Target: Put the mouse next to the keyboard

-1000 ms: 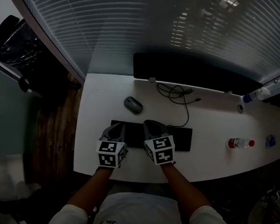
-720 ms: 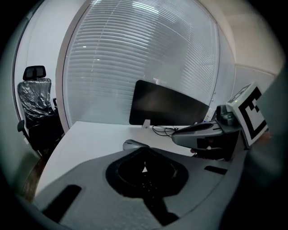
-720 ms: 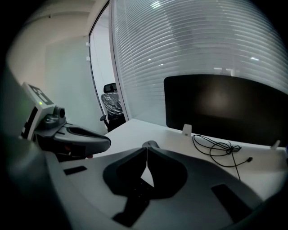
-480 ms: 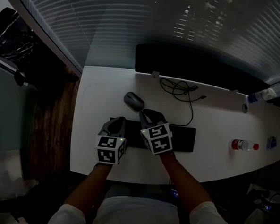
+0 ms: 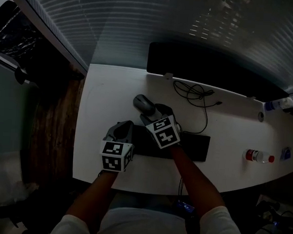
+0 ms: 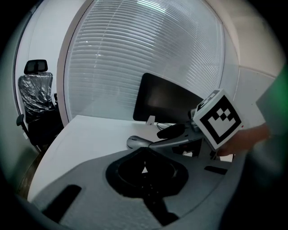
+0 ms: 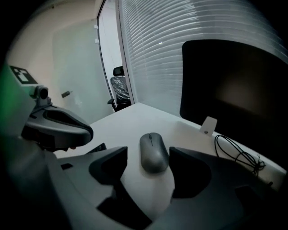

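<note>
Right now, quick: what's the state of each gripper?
Left gripper: shut, nothing in it.
Right gripper: open; its jaws have just been opening, and the mouse lies between them, not gripped.

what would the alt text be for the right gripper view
The right gripper, whose fingers have just been opening, straddles a grey mouse on the white desk without pressing on it. Behind stand a dark monitor and a coiled cable at right; the left gripper shows at left.

Head view looks steeply down at the desk; both low gripper views share the mouse.
</note>
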### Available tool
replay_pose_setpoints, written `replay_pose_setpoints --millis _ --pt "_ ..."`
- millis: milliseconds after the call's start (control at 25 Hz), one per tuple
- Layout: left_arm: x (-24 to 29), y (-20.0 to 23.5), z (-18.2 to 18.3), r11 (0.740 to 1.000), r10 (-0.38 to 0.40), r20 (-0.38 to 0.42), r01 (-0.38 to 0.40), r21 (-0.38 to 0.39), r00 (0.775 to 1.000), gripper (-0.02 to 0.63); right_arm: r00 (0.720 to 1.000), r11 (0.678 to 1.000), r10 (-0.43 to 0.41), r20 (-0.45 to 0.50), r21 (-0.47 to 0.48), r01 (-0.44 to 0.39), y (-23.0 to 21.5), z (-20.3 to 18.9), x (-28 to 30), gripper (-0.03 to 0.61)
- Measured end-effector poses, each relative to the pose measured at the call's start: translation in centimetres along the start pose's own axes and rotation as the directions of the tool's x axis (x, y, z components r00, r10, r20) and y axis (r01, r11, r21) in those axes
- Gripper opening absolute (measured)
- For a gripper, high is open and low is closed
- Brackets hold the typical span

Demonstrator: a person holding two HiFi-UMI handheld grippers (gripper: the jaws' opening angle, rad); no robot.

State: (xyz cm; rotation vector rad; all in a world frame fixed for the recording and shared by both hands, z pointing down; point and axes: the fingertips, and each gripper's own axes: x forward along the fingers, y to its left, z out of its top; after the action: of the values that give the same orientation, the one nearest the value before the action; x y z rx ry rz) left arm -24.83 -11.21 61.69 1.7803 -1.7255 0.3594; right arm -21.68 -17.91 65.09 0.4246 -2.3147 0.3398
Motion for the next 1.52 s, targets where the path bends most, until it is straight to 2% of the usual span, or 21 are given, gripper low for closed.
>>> replay_pose_setpoints --millis 240,640,920,1160,1520 --pt "0.4 0.0 0.1 1.0 -0.008 0.001 0.008 0.006 1.0 0.005 0.998 0.998 0.012 -0.066 -0.065 -0.017 -0.9 -0.7 2.5 0.309" --pt "1.0 1.0 0.3 1.0 -0.002 -0.01 0.002 0.009 1.0 0.005 0.988 0.988 0.056 -0.147 -0.137 -0.076 -1.1 -1.4 5.7 0.324" --pt "1.5 1.0 0.7 1.0 -0.008 -0.01 0.008 0.019 1.0 0.005 0.986 0.988 0.051 -0.157 -0.135 -0.073 -1.2 -1.4 6.2 0.324" --pt "1.6 0.7 0.4 1.0 -0.013 -0.023 0.014 0.025 1.0 0.005 0.982 0.983 0.053 -0.182 -0.161 -0.083 -1.3 -1.3 6.0 0.298" --pt "1.2 0.7 0.3 1.0 -0.007 -0.024 0.008 0.021 1.0 0.005 0.99 0.994 0.036 -0.133 -0.101 -0.049 -1.1 -0.5 4.6 0.295"
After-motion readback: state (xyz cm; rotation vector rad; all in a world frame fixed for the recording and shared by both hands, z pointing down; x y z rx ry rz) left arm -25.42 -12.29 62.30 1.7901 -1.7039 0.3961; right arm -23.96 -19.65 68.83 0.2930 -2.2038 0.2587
